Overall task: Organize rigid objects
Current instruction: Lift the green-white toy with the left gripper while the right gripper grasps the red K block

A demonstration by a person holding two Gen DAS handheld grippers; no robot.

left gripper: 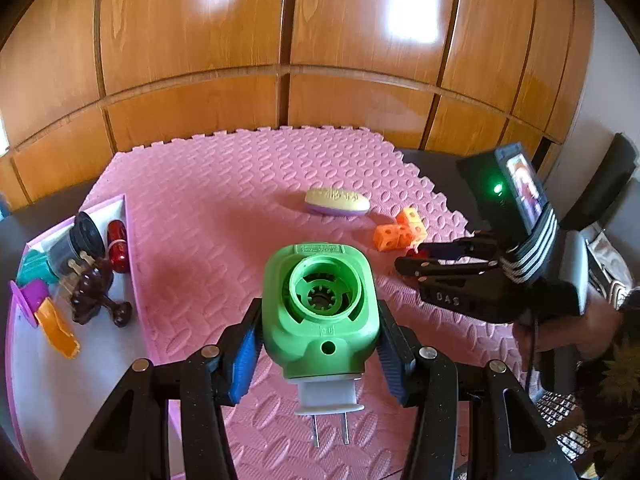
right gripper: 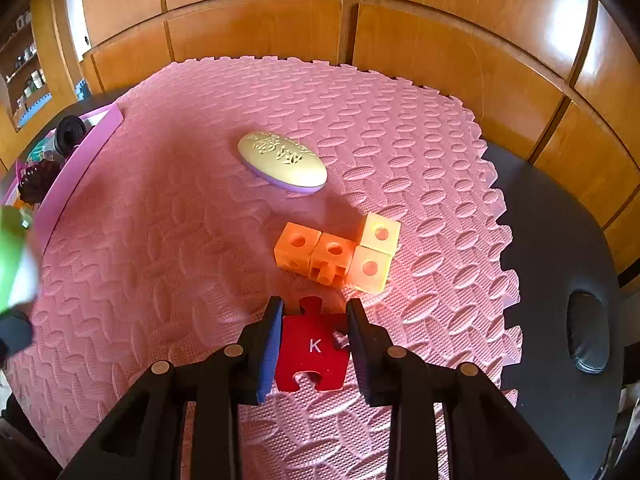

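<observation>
I've got the green plug (left gripper: 320, 316) clamped in my left gripper (left gripper: 320, 356) above the mat (left gripper: 224, 208), tray-bound (tray (left gripper: 28, 360) sits left), while my right gripper (right gripper: 314, 348) pinches the red puzzle piece (right gripper: 312, 354) flat on the mat.

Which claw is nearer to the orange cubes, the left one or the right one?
Right. The right claw sits just in front of the orange cubes, shut on a red puzzle piece. The left claw holds a green plug-in device farther back.

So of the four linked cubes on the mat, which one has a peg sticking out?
The darker orange cube, second from the left in the right wrist view. A square peg juts from its front face; the other three show only round holes.
</observation>
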